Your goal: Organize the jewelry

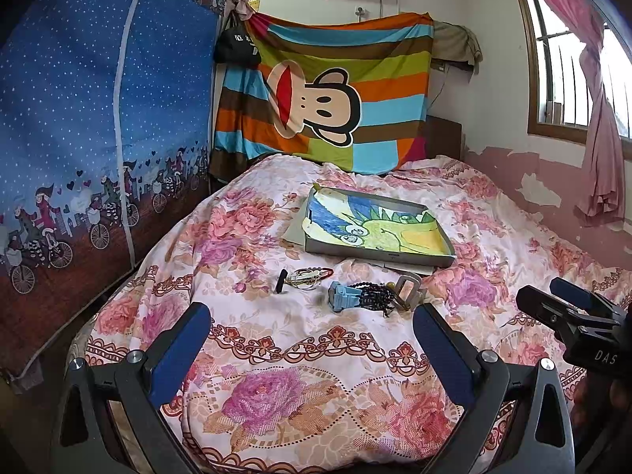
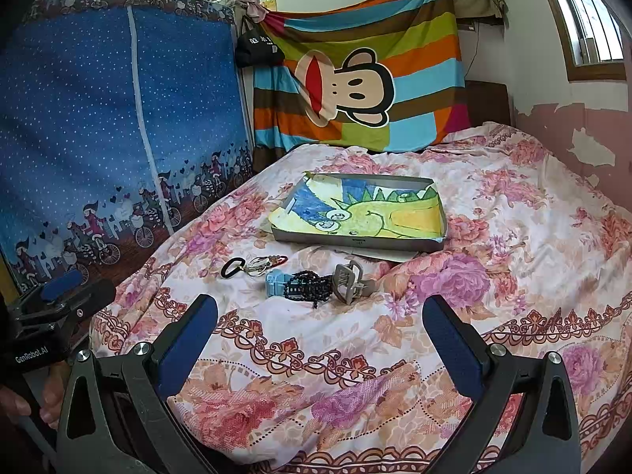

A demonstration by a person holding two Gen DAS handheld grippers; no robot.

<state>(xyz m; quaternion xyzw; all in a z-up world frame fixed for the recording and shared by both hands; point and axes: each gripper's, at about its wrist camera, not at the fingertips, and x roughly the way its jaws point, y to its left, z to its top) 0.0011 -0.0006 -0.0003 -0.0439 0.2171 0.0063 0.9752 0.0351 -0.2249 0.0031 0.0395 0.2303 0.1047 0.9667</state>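
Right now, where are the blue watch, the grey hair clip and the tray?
blue watch point(image 2: 276, 281), right wrist view, on its strap end.
grey hair clip point(image 2: 348, 279), right wrist view, on its teeth.
tray point(image 2: 355, 241), right wrist view, on its near wall.

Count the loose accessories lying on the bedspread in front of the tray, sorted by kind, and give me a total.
Black hair tie: 1
Cluster of thin bangles or rings, one red: 1 cluster, exact number unclear
Light blue watch: 1
Dark bead strand: 1
Grey claw hair clip: 1
Total: 5 groups, all outside the tray.
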